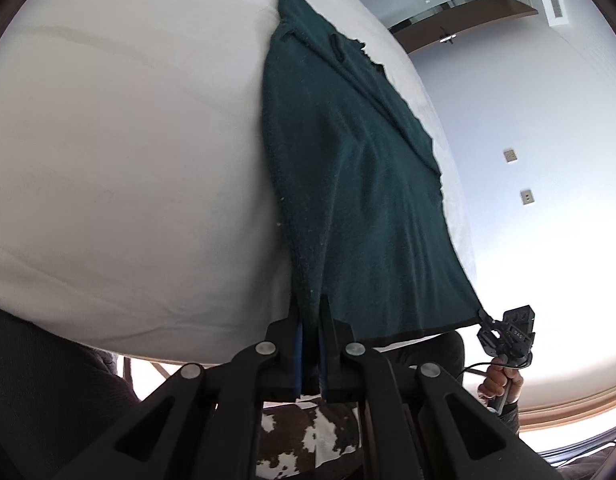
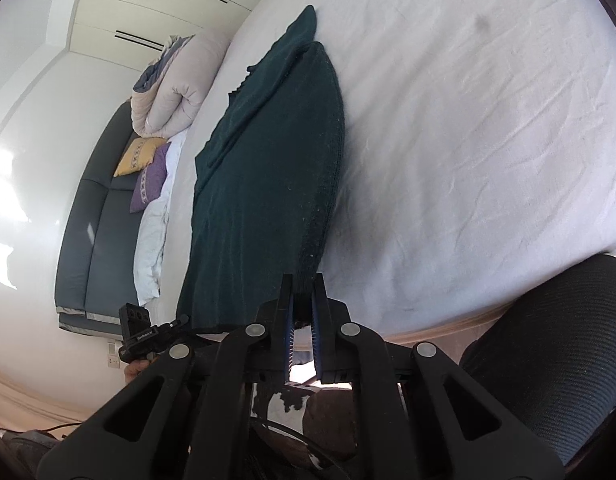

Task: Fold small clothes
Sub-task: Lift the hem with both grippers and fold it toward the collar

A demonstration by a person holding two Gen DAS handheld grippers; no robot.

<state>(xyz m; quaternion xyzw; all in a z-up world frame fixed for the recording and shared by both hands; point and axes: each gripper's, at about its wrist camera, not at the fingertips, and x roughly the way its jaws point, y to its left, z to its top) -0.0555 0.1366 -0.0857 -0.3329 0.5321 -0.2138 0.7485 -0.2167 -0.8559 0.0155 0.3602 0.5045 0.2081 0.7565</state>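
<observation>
Right tongs (image 2: 303, 312) pinch the dark green garment's (image 2: 264, 184) hem over the white bed (image 2: 488, 120).

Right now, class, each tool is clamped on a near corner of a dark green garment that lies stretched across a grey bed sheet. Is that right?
Not quite: the bed sheet is white, not grey, as the right wrist view shows. The rest holds: the left tool and the right tool are each clamped on a near corner of the dark green garment stretched across it.
</observation>
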